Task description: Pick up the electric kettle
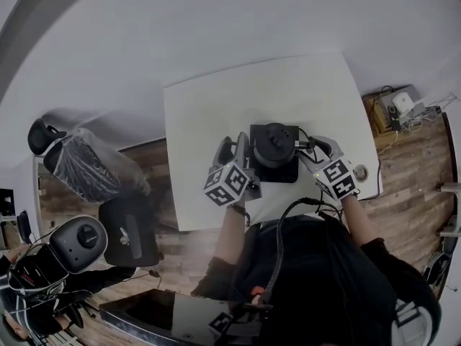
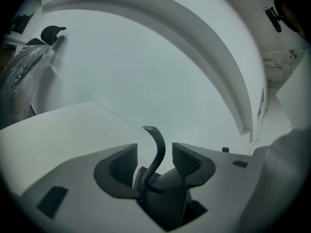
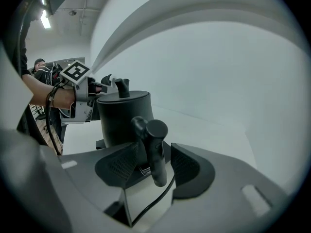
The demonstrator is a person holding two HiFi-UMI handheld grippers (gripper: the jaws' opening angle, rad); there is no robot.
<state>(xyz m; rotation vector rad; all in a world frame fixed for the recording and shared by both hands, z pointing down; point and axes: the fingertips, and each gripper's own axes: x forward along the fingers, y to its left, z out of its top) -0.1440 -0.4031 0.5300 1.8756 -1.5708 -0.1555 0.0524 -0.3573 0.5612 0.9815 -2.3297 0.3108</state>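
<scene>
We see the black electric kettle (image 1: 274, 144) standing upright on its square black base (image 1: 286, 176), on the white table (image 1: 216, 99) near the edge closest to the person. It sits between our two tongs. The left gripper (image 1: 235, 145) is at the kettle's left side and the right gripper (image 1: 307, 150) at its right.

In the left gripper view the jaws stand wide apart. The thin curved gooseneck spout (image 2: 161, 152) rises in the gap between them, with clear space on either side, so nothing is gripped.

In the right gripper view the jaws are also spread wide. The kettle's upright handle (image 3: 156, 147) stands between the ribbed pads (image 3: 122, 165), and the round body lies just beyond. The pads do not press on the handle. A dark cord (image 3: 156, 199) runs below it.
</scene>
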